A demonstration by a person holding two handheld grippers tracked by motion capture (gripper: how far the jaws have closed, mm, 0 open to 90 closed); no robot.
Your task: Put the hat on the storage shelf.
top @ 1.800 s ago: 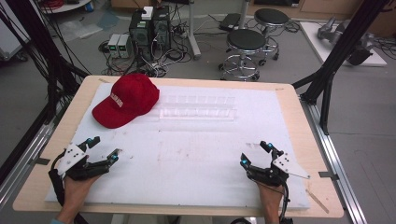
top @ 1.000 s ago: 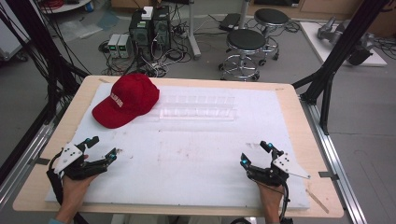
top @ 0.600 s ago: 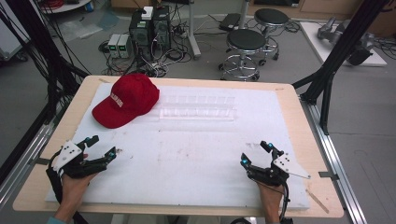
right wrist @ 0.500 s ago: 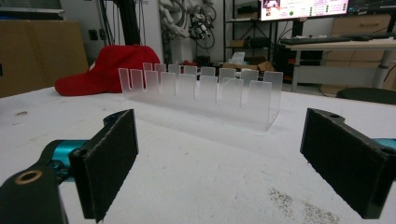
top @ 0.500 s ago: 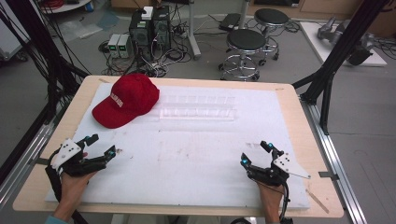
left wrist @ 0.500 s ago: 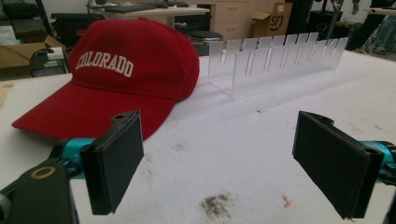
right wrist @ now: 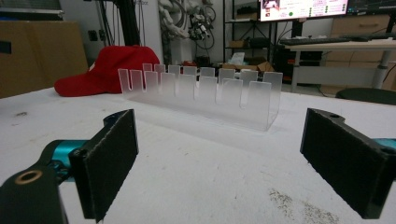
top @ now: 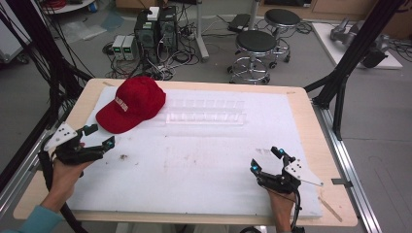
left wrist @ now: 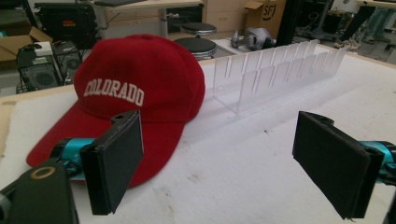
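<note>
A red cap [top: 132, 102] lettered COLORADO lies at the table's far left, brim toward the front; it shows close up in the left gripper view [left wrist: 135, 88] and far off in the right gripper view [right wrist: 105, 69]. A clear slotted acrylic rack [top: 205, 111] stands just to the cap's right [left wrist: 275, 70] [right wrist: 201, 91]. My left gripper [top: 99, 136] is open and empty, a short way in front of the cap's brim. My right gripper [top: 266, 159] rests open and empty near the front right of the table, well short of the rack.
A white foam sheet [top: 194, 160] covers the wooden table [top: 311, 121], with a few dark specks [top: 122, 157] near the left gripper. Stools [top: 255, 46], computer boxes [top: 154, 24] and cables stand on the floor beyond the far edge. Black frame posts [top: 350, 53] flank the table.
My left gripper has crept forward toward the cap. The right gripper, cap and rack have stayed put.
</note>
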